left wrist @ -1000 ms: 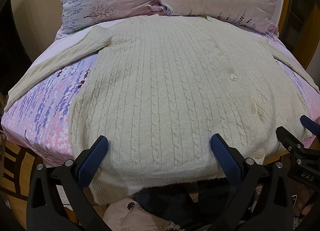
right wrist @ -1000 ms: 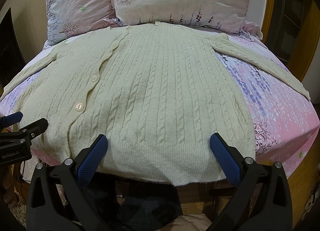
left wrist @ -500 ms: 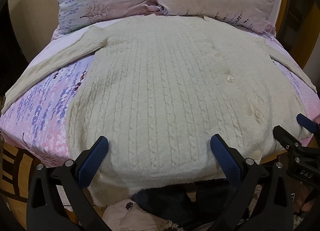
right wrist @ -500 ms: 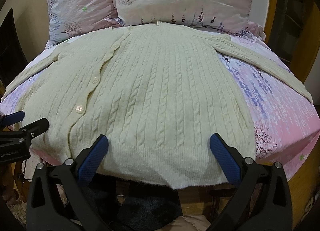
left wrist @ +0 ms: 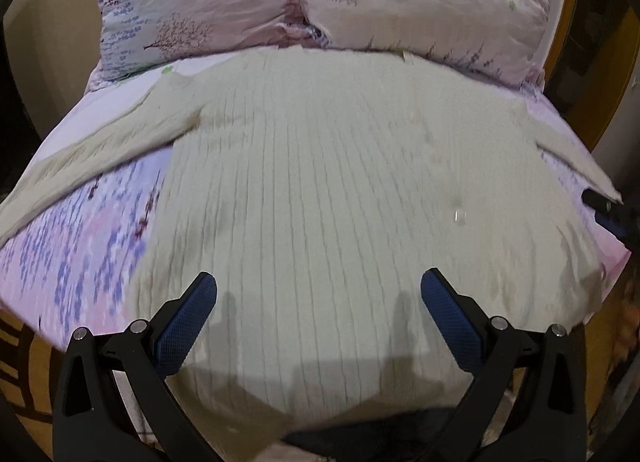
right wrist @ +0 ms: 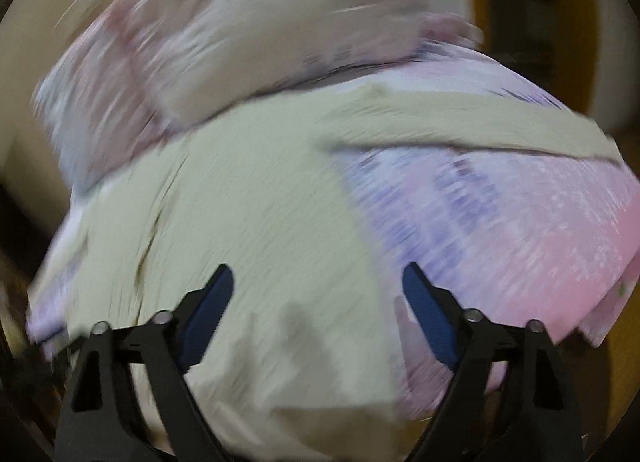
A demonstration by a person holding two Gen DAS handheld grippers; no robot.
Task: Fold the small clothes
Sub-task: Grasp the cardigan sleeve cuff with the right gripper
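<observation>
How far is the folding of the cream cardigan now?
Done: the cardigan lies flat on the bed, sleeves spread. In hand: nothing; left claw is open over the hem, right claw is closing with nothing gripped. Left: every fold.

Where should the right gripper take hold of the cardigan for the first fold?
Probably the right side edge near the hem, coming from the bed's foot. The cardigan lies flat with sleeves spread; that corner sits just under the right gripper, whose fingers are closing on nothing yet.
</observation>
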